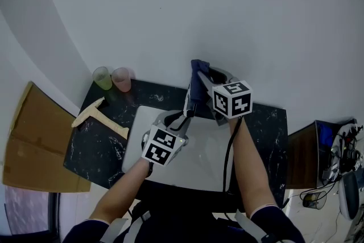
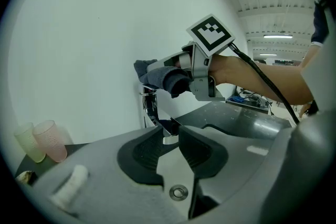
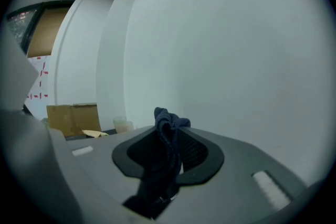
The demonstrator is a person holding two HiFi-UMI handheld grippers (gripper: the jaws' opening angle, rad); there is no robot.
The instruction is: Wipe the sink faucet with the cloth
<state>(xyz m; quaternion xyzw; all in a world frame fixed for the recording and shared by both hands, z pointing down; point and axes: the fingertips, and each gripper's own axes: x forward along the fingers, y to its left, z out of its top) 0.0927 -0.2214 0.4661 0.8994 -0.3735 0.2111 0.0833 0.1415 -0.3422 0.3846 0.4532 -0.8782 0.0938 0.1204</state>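
The dark counter (image 1: pixel 267 134) bears a sink (image 1: pixel 209 163), green cup (image 1: pixel 102 78) and pink cup (image 1: pixel 121 79).

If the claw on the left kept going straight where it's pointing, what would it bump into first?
The faucet. Its spout tip already sits between the left claw's tips, apparently pinched there. Pushing on would probably drive into the faucet's upright stem, with the white wall behind it.
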